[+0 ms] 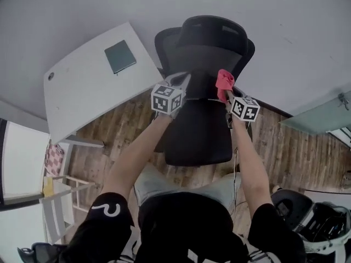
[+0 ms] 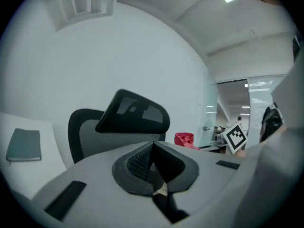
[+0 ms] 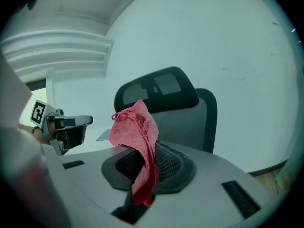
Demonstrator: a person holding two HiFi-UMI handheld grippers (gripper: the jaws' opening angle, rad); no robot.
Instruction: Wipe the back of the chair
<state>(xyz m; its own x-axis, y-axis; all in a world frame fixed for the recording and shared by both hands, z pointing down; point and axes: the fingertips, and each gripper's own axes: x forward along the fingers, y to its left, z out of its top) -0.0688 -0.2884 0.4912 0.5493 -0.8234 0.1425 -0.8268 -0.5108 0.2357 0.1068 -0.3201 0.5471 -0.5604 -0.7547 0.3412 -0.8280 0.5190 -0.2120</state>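
A black office chair (image 1: 203, 64) with a mesh back and headrest stands in front of me, its seat toward me. In the head view my left gripper (image 1: 181, 84) hovers over the left side of the chair back, jaws shut with nothing between them. My right gripper (image 1: 226, 92) is shut on a red cloth (image 1: 224, 81) that bunches above its jaws, just right of the chair back's middle. The left gripper view shows the chair's back and headrest (image 2: 135, 115) ahead, with the red cloth (image 2: 184, 139) to the right. In the right gripper view the cloth (image 3: 140, 141) drapes over the pads before the chair (image 3: 180, 113).
A white desk (image 1: 93, 81) with a dark green notebook (image 1: 120, 56) stands left of the chair. A white wall is behind. Wooden floor lies underneath. White shelving (image 1: 49, 196) is at the lower left, and a backpack (image 1: 307, 218) at the lower right.
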